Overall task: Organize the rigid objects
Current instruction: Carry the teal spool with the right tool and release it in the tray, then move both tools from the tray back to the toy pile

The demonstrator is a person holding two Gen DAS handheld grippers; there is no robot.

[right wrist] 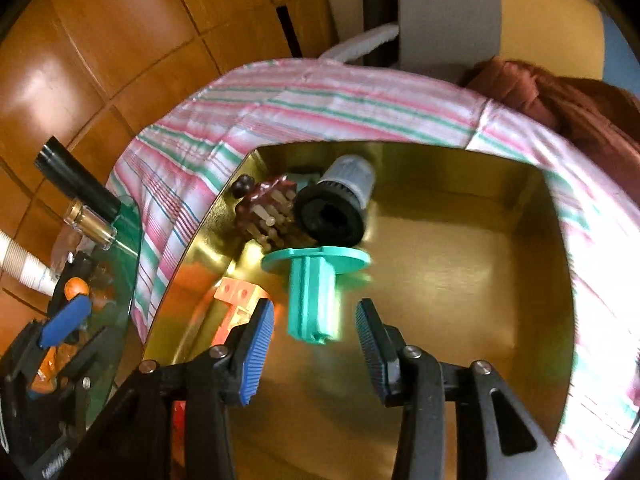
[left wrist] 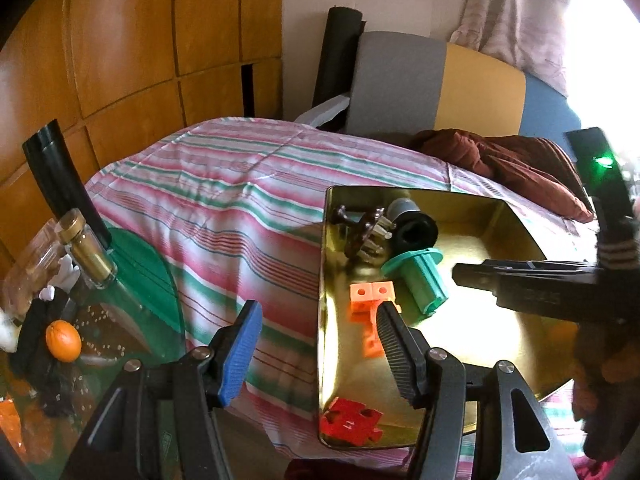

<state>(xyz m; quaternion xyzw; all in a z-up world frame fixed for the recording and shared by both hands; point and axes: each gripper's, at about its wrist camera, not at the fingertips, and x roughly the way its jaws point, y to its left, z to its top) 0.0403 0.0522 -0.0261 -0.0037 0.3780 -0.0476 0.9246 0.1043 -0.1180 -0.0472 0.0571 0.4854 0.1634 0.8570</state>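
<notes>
A gold metal tray (left wrist: 472, 332) sits on a striped cloth (left wrist: 224, 200). In it lie a teal flanged plastic part (left wrist: 416, 276), an orange block piece (left wrist: 370, 308), a red puzzle piece (left wrist: 352, 420), a dark brown wooden brush (left wrist: 366, 232) and a black and grey cylinder (left wrist: 412, 228). My left gripper (left wrist: 316, 336) is open and empty over the tray's left rim. My right gripper (right wrist: 316, 340) is open just above the stem of the teal part (right wrist: 312, 296), inside the tray (right wrist: 460, 260). The orange piece (right wrist: 236, 304), brush (right wrist: 268, 208) and cylinder (right wrist: 340, 200) show there too.
A green glass table (left wrist: 132, 280) at the left carries a small glass bottle with a gold cap (left wrist: 86, 252), an orange ball (left wrist: 63, 340) and black clutter. A brown garment (left wrist: 500, 160) lies behind the tray. A chair back (left wrist: 420, 84) and wooden wall panels stand behind.
</notes>
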